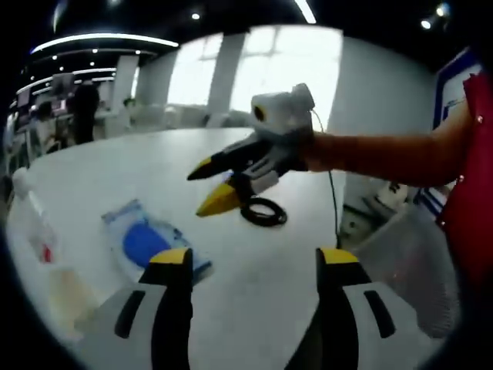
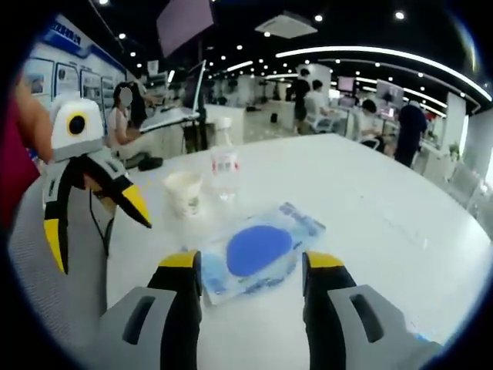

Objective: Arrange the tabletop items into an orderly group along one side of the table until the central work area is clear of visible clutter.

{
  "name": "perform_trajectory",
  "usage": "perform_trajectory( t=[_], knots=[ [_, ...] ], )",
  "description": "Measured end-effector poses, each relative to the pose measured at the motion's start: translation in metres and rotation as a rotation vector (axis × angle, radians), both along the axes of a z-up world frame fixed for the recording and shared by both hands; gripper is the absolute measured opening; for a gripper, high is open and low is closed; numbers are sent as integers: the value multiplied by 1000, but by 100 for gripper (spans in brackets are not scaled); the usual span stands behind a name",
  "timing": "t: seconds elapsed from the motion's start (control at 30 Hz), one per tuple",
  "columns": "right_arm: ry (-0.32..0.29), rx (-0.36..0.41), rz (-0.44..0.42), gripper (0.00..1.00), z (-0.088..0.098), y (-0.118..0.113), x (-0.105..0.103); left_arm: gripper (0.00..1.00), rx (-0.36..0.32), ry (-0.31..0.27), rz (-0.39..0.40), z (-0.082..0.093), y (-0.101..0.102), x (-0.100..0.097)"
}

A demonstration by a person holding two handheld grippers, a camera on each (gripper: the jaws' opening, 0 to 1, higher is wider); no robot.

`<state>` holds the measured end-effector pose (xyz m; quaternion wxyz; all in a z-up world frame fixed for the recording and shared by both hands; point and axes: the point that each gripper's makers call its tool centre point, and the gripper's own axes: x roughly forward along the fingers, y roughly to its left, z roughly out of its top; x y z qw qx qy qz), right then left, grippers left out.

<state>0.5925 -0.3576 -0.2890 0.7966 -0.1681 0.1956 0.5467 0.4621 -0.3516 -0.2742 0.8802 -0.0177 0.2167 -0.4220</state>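
Note:
A clear packet with a blue disc (image 1: 150,240) lies flat on the white table (image 1: 254,293), just beyond my left gripper (image 1: 254,258), whose jaws stand open with nothing between them. My right gripper (image 1: 208,186) reaches in from the right, open, above a black ring (image 1: 263,211). In the right gripper view the same packet (image 2: 258,250) lies just ahead of my open right gripper (image 2: 253,262). Behind it stand a paper cup (image 2: 185,193) and a clear bottle (image 2: 225,169). The left gripper (image 2: 100,231) hangs open at the left.
The bottle (image 1: 31,220) and cup (image 1: 65,297) stand near the table's left edge. A grey mesh chair (image 1: 408,262) sits off the table's right side. A laptop (image 2: 173,116) stands on a far desk, and people sit at other desks.

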Motion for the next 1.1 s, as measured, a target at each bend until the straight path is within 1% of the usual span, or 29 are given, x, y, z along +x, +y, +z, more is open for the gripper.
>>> perform_trajectory(
  t=[0.17,0.27,0.37,0.4,0.47,0.57,0.63,0.67,0.7,0.73,0.83,0.93,0.97,1.07,1.1],
  knots=[
    [2,-6,4,53,-2,6,20,61,1,24,8,-5,-7,-5],
    [4,-17,10,53,-4,9,30,61,-12,39,20,-5,-11,-6],
    [2,-31,28,54,-5,15,46,61,-23,59,45,-8,-15,-7],
    [2,-31,30,55,-5,16,47,62,-24,64,48,-8,-16,-7],
    [5,-32,37,55,-6,21,57,62,-26,90,72,-12,-17,-7],
    [9,-34,50,55,-8,27,65,63,-11,138,130,-21,-13,-6],
    [10,-33,63,55,-9,33,69,63,-28,206,187,-30,-11,-4],
    [13,-31,70,55,-10,37,72,63,-56,244,217,-33,-11,-3],
    [14,-30,74,55,-11,39,73,64,-86,266,239,-34,-12,-1],
    [18,-29,81,55,-12,42,76,64,-100,293,270,-38,-11,1],
    [23,-28,96,54,-16,49,81,65,-119,319,335,-44,-8,8],
    [28,-26,111,54,-20,54,84,68,-147,364,422,-52,-3,16],
    [29,-28,117,54,-22,56,87,68,-156,387,455,-55,-1,18],
    [38,-30,128,54,-28,60,92,69,-178,416,518,-60,0,24],
    [42,-32,134,54,-31,63,93,69,-198,425,542,-60,-1,27]
  ],
)
